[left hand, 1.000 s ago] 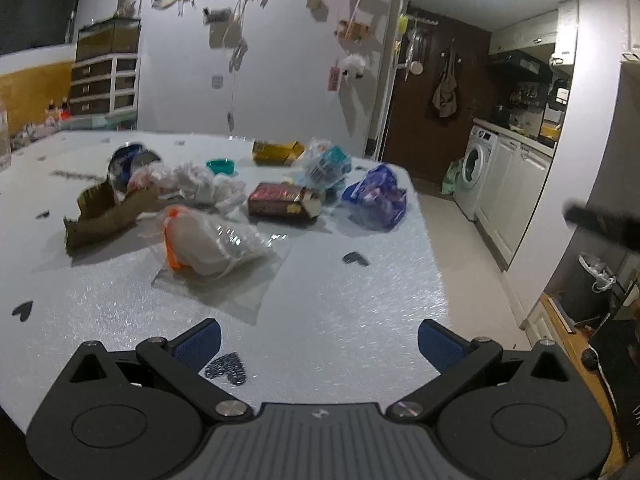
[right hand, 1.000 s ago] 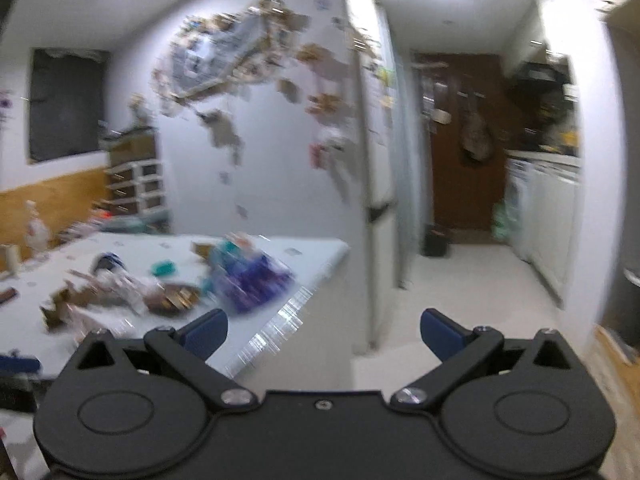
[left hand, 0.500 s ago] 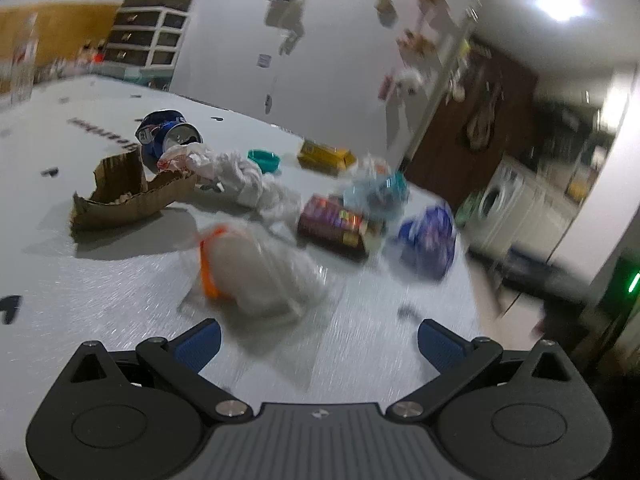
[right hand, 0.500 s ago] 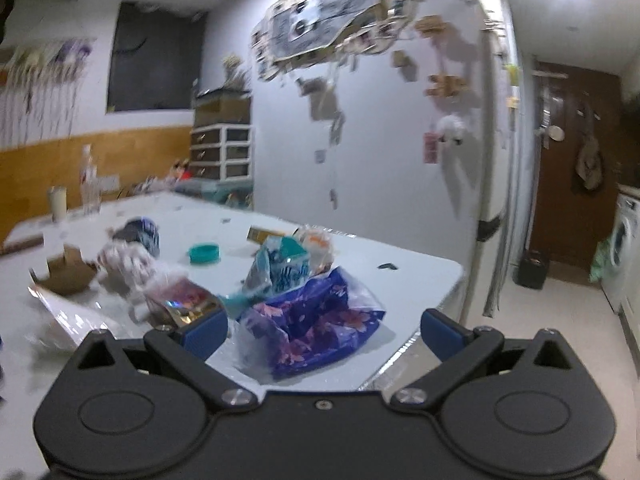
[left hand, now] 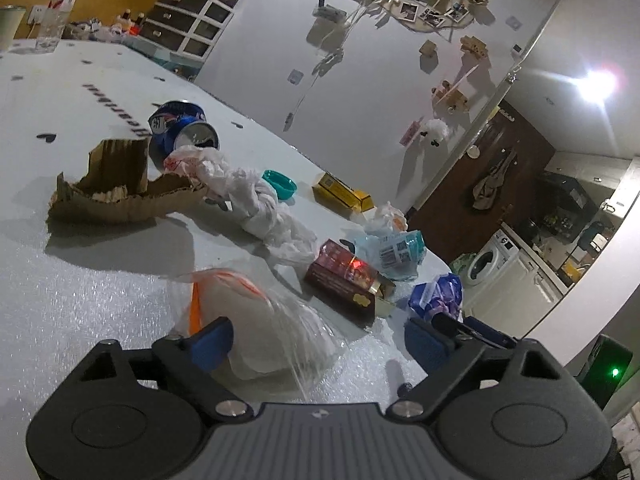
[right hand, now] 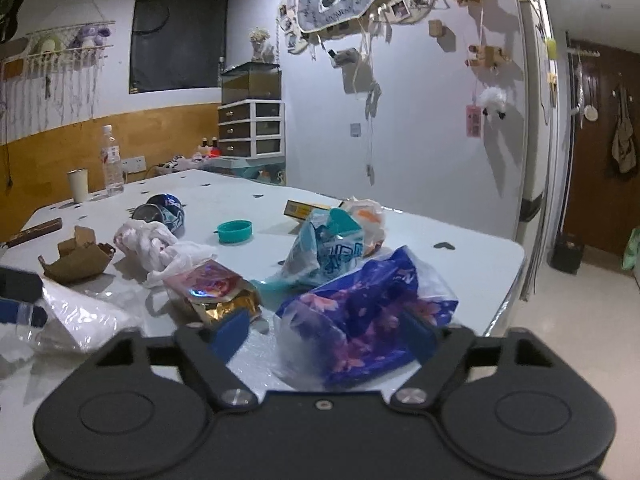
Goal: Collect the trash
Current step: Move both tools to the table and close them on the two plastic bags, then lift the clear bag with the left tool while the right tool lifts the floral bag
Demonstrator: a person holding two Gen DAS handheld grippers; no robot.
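Note:
A clear plastic bag with an orange strip [left hand: 260, 328] lies on the white table [left hand: 80, 288] between the fingers of my left gripper [left hand: 316, 344]. Its jaws are closing; the left pad [left hand: 210, 340] is at the bag's edge and the right pad stands apart from it. A crumpled purple bag [right hand: 360, 316] sits between the fingers of my right gripper [right hand: 326, 336], near the table's right corner. These jaws are closing too, with a gap at the left pad [right hand: 232, 332]; the right pad is hidden behind the bag.
More trash lies beyond: torn cardboard [left hand: 116, 196], a blue can [left hand: 180, 128], a white crumpled bag [left hand: 248, 196], a teal lid [left hand: 280, 184], a yellow box [left hand: 344, 196], a red snack box [left hand: 344, 284] and a light blue wrapper [right hand: 328, 248]. A bottle [right hand: 111, 164] and cup [right hand: 78, 186] stand far back.
Both grippers have come in close to the trash. The left view has rolled and the clear bag now sits between its fingers; the purple bag now sits between the right fingers. Both jaws are narrower.

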